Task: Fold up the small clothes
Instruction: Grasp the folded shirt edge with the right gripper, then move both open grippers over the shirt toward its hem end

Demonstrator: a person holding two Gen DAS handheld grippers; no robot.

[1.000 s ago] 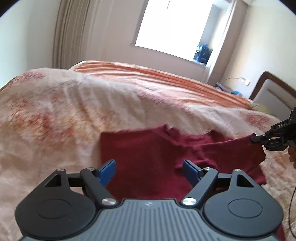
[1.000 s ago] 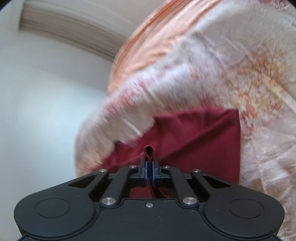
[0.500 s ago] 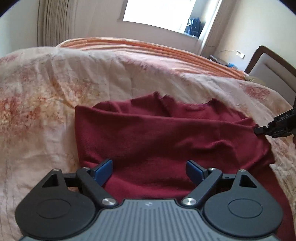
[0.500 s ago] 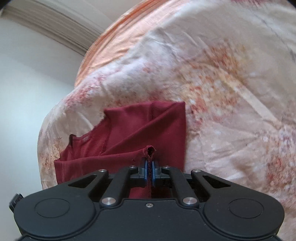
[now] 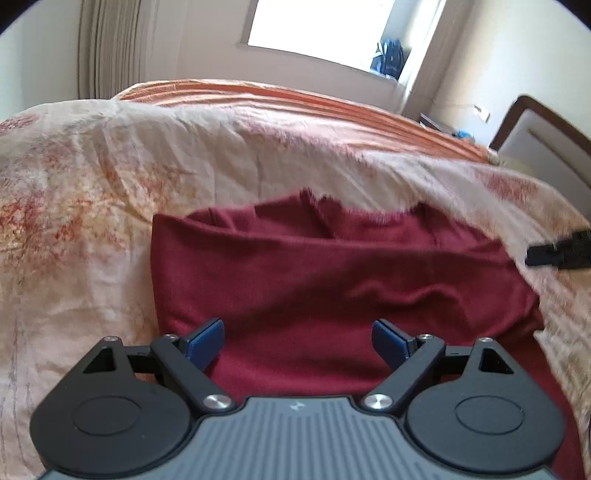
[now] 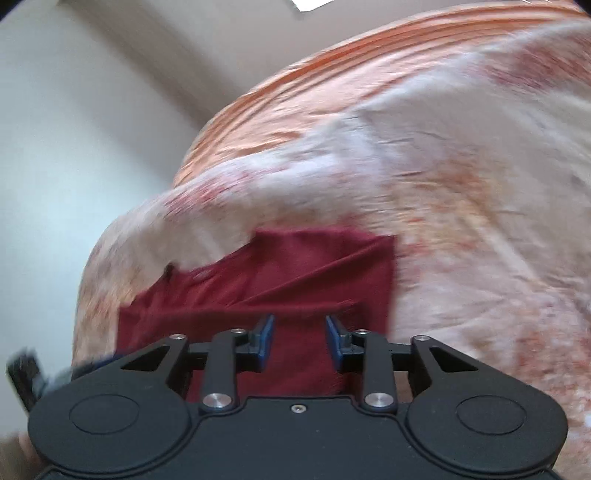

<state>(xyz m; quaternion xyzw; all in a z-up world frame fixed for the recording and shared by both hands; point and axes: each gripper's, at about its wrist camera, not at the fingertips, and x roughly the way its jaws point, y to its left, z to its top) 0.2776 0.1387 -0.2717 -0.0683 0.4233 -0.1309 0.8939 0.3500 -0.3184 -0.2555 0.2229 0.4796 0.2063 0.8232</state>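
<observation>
**Red shirt lies folded on the bed, both grippers let go**

The red shirt (image 5: 332, 280) lies in the middle of the left wrist picture, flat on a bedspread (image 5: 92, 206) with pale orange flowers. It looks folded once, with one layer on top of another. A crease runs across it, and the top edge is bumpy where the neck part sticks up.

The left gripper (image 5: 298, 341) sits at the bottom of that picture. Its jaws are spread wide, and the blue pads (image 5: 205, 341) hang over the near edge of the shirt. Nothing is pinched between them. It is probably low and open so it can take that edge for the next fold.

The right gripper (image 6: 299, 341) is at the bottom of its own picture, which is blurry. Its jaws are opening now. The cloth is below the gap, but the pads do not squeeze it. It seems to be dropping the part it carried so that part can lie flat. In the left wrist picture, its black tip shows at the right edge, just beside the shirt.

A window (image 5: 325, 33) is at the top, far behind the bed.
</observation>
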